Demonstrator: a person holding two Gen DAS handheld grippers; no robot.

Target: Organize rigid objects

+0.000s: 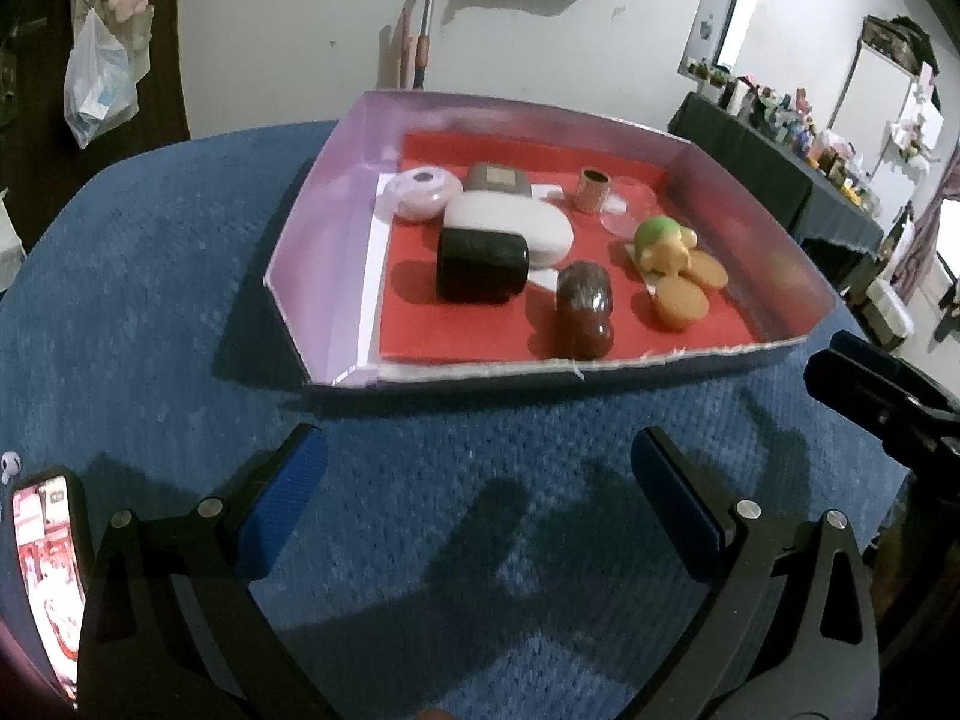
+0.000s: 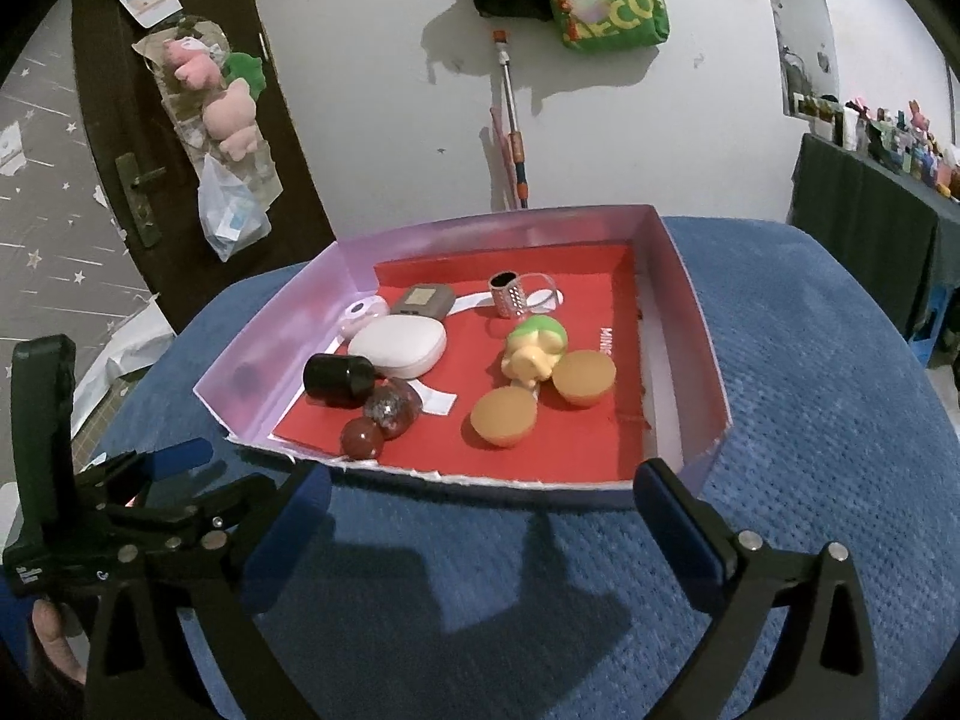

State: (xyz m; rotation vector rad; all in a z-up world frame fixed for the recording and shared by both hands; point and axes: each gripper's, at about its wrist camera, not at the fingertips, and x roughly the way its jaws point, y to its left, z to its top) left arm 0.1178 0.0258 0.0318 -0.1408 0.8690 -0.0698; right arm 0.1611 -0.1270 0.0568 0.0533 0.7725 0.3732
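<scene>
With every object already lying inside the shallow purple box (image 1: 312, 228), from the black cylinder (image 1: 480, 267) at left to the green-capped figurine (image 1: 663, 243) at right, the sorting looks complete or nearly so. The left gripper (image 1: 480, 501) and right gripper (image 2: 480, 516) hover before the box, fingers spread wide and empty. No loose item shows on the blue-clothed counter (image 1: 150, 300); behind it, a white wall hung with bags.

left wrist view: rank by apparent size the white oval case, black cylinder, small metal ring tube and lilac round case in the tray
1. white oval case
2. black cylinder; it sits nearer the camera, so its gap to the white case is unsure
3. lilac round case
4. small metal ring tube
</scene>
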